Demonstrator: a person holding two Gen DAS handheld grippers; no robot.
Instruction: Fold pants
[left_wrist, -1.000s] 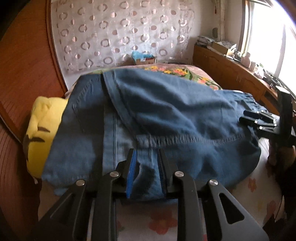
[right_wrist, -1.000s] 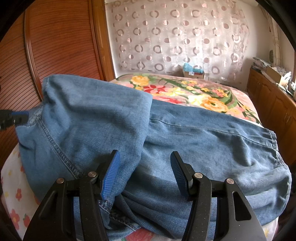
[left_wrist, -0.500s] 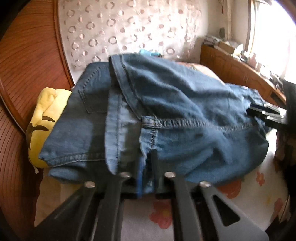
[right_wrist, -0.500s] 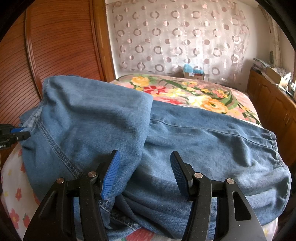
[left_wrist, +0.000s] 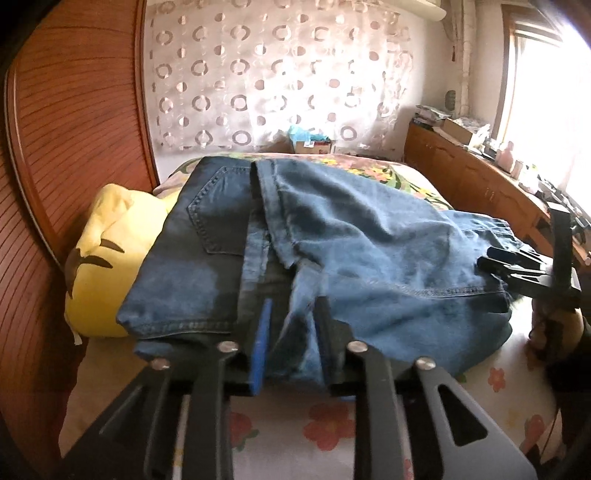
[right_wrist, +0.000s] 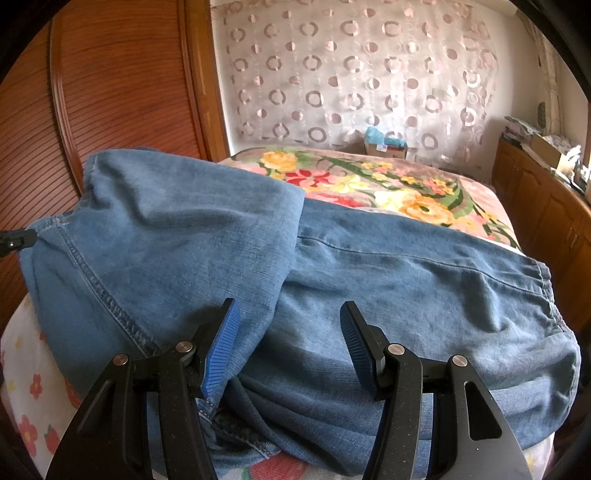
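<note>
Bed (right_wrist: 413, 192): floral cover, carries everything.
Pants (right_wrist: 258, 266): blue denim, folded on the bed's near edge.
Left gripper (left_wrist: 290, 343): jaws slightly parted, denim bunched between them.
Right gripper (right_wrist: 288, 343): jaws wide apart, holding nothing.

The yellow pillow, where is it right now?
In the left wrist view, the yellow pillow lies at left, tucked partly under the jeans, beside the wooden headboard.

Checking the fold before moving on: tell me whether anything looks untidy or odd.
The folded blue denim pants are uneven: a crumpled hem bunches out beneath the front edge, and the upper layer lies skewed. They also rest partly on a yellow cushion.
</note>
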